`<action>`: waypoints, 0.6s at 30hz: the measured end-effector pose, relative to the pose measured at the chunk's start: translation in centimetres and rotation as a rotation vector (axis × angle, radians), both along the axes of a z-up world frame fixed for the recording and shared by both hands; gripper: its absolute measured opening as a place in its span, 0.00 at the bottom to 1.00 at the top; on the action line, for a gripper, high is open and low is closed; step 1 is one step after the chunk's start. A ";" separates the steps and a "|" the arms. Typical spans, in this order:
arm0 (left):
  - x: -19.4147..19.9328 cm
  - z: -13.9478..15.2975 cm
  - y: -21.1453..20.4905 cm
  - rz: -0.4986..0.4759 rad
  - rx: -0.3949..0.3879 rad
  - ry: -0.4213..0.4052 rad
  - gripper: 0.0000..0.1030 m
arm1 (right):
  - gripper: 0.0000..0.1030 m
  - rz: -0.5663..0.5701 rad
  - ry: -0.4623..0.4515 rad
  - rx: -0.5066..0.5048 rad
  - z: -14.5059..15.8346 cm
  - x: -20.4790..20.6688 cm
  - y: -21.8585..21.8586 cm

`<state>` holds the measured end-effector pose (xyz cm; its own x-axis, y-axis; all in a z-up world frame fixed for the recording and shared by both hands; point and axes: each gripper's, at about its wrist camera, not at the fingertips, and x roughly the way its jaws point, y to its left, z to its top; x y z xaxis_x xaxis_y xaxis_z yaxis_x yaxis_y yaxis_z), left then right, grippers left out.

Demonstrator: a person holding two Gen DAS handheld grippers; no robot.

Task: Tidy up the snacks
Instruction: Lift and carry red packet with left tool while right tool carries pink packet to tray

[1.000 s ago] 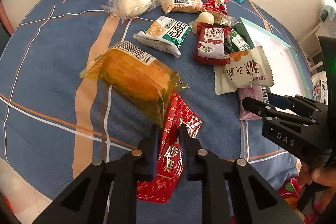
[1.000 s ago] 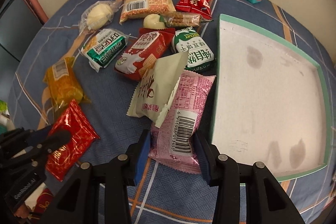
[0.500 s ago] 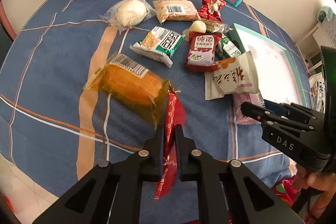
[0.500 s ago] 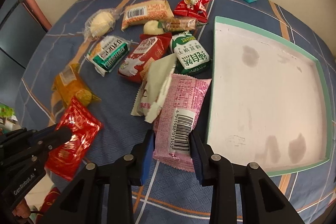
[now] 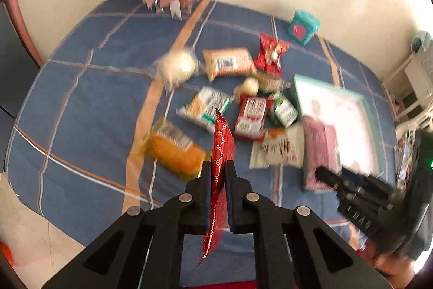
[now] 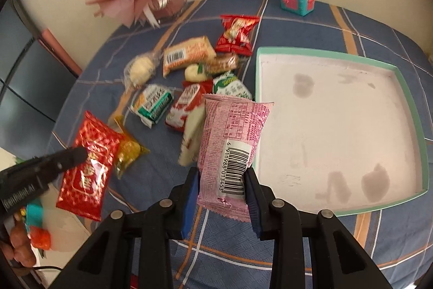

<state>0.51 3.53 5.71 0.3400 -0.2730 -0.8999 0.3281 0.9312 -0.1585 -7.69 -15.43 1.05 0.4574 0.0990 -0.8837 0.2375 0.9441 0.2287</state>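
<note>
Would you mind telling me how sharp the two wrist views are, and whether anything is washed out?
Left wrist view: motion blur smears the snacks, and the tray floor is blown out to white; only the left gripper and its red packet stay crisp. Right wrist view: mostly sharp, barcode readable on the pink packet, fisheye bending at edges.
</note>
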 end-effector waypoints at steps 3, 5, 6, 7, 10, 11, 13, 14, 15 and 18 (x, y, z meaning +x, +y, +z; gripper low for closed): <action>0.2 2.1 -1.1 0.009 -0.022 -0.030 0.09 | 0.34 -0.020 -0.029 0.020 0.8 -0.4 -0.8; 0.3 3.8 -2.3 0.012 -0.050 -0.054 0.09 | 0.35 -0.036 -0.045 0.020 1.3 -0.8 -1.3; 0.2 4.3 -2.8 0.015 -0.060 -0.057 0.09 | 0.35 -0.043 -0.051 0.021 1.5 -0.9 -1.6; 0.1 5.1 -3.5 0.014 -0.081 -0.067 0.09 | 0.35 -0.049 -0.056 0.025 1.6 -0.9 -1.8; -0.2 6.7 -5.5 0.001 -0.116 -0.092 0.09 | 0.35 -0.088 -0.068 0.037 1.9 -1.3 -3.2; -0.5 7.3 -6.5 -0.009 -0.135 -0.100 0.09 | 0.34 -0.101 -0.070 0.036 2.1 -1.6 -3.7; -0.9 7.9 -7.8 -0.022 -0.158 -0.108 0.09 | 0.35 -0.121 -0.075 0.046 2.3 -2.0 -4.8; -1.2 8.2 -9.0 -0.036 -0.173 -0.109 0.09 | 0.34 -0.147 -0.078 0.041 2.4 -2.3 -5.7; -1.3 8.3 -9.6 -0.043 -0.179 -0.107 0.09 | 0.35 -0.167 -0.079 0.036 2.4 -2.5 -6.3; -1.7 8.6 -12.8 -0.083 -0.202 -0.098 0.09 | 0.35 -0.242 -0.083 0.018 2.5 -3.5 -9.0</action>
<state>-1.19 -9.25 14.27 0.3918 -0.4748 -0.7880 0.4257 0.8529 -0.3023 -11.16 -24.39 3.56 0.5405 -0.0067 -0.8413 0.4357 0.8577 0.2731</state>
